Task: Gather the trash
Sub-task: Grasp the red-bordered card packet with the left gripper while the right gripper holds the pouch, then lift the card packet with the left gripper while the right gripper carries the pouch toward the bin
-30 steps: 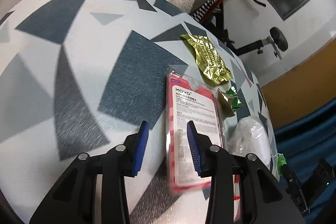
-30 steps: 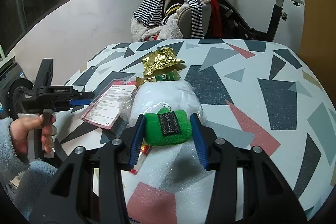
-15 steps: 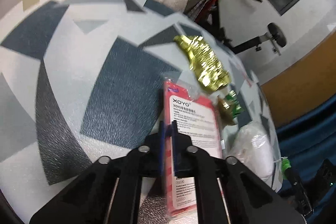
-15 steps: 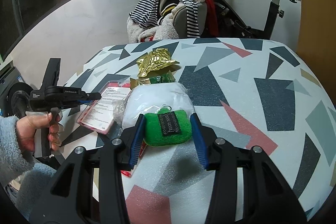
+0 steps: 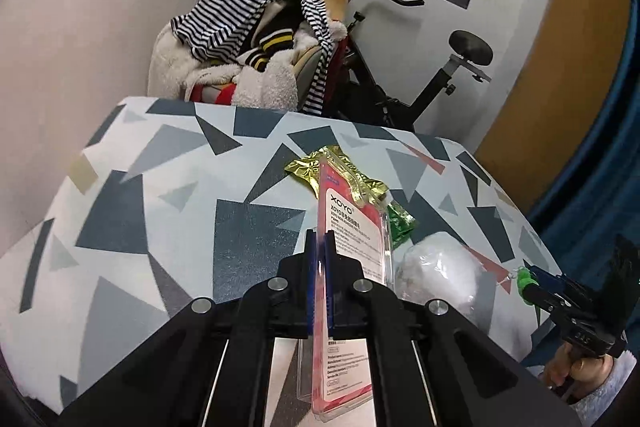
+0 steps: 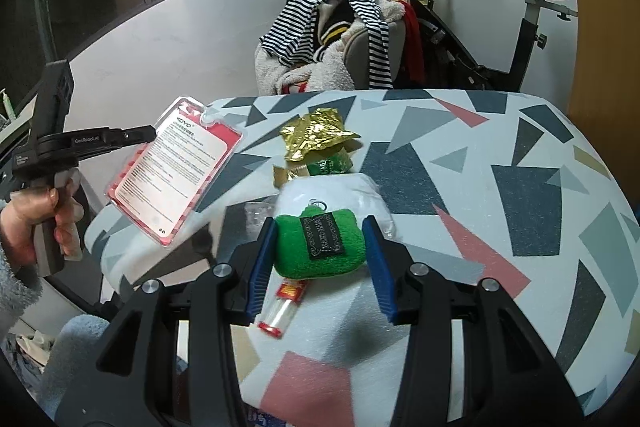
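Table (image 6: 520,195) with a triangle-patterned cover fills both wrist views. White plastic bag (image 6: 332,193) lies near its middle, with a gold foil wrapper (image 6: 316,137) at 12 o'clock of it and a small green wrapper (image 6: 330,165) between the two. Red-and-white blister pack (image 5: 352,247) hangs clear of the table, pinched in the left gripper (image 5: 320,259). Right gripper (image 6: 320,259) is spread wide around a green plush pouch (image 6: 320,247), its pads apart from the plush; a small tube (image 6: 280,311) lies at 7 o'clock of the pouch.

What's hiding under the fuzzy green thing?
The fuzzy green pouch sits between the right gripper's open jaws, on a white plastic bag. A small clear tube with red ends pokes out below it. Anything directly beneath is covered.
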